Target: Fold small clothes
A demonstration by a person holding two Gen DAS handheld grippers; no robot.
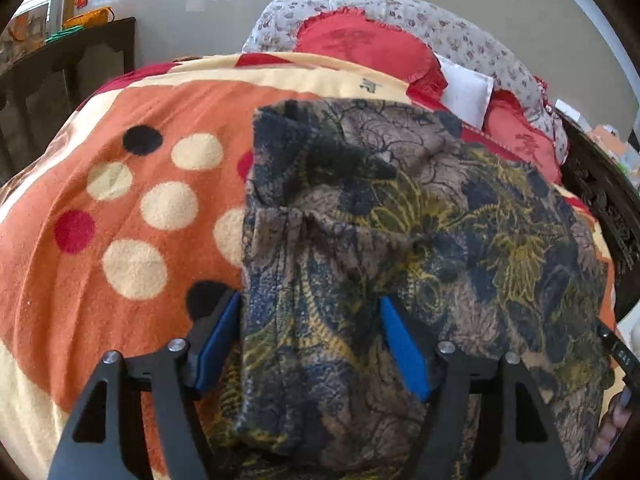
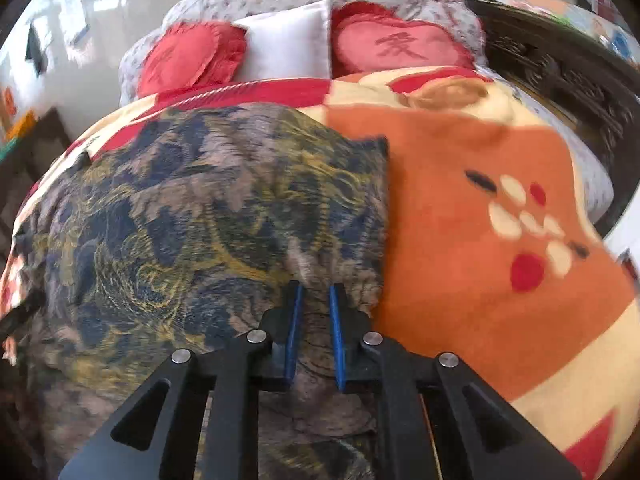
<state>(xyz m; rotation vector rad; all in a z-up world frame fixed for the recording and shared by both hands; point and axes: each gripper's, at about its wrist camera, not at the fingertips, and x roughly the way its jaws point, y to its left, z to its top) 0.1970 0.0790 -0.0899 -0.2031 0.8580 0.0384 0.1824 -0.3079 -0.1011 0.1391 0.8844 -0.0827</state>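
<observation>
A dark patterned garment (image 1: 400, 216) in brown, navy and yellow lies spread on an orange blanket with dots (image 1: 120, 208). My left gripper (image 1: 310, 300) stands open over the garment's near left edge. Its blue pads (image 1: 218, 340) straddle a strip of the cloth without pressing it. In the right wrist view the same garment (image 2: 192, 208) fills the left half, on the blanket (image 2: 480, 168). My right gripper (image 2: 315, 288) is shut on a fold of cloth near the garment's right edge, and the cloth bunches between its narrow-set pads (image 2: 295, 328).
Red heart cushions (image 2: 400, 44) and a white pillow (image 2: 288, 48) lean on floral pillows (image 1: 460, 36) at the bed's head. Dark carved wood (image 2: 560, 76) runs along the right side. A dark table (image 1: 68, 68) stands at the far left. A person's fingers (image 1: 616, 420) show at the right edge.
</observation>
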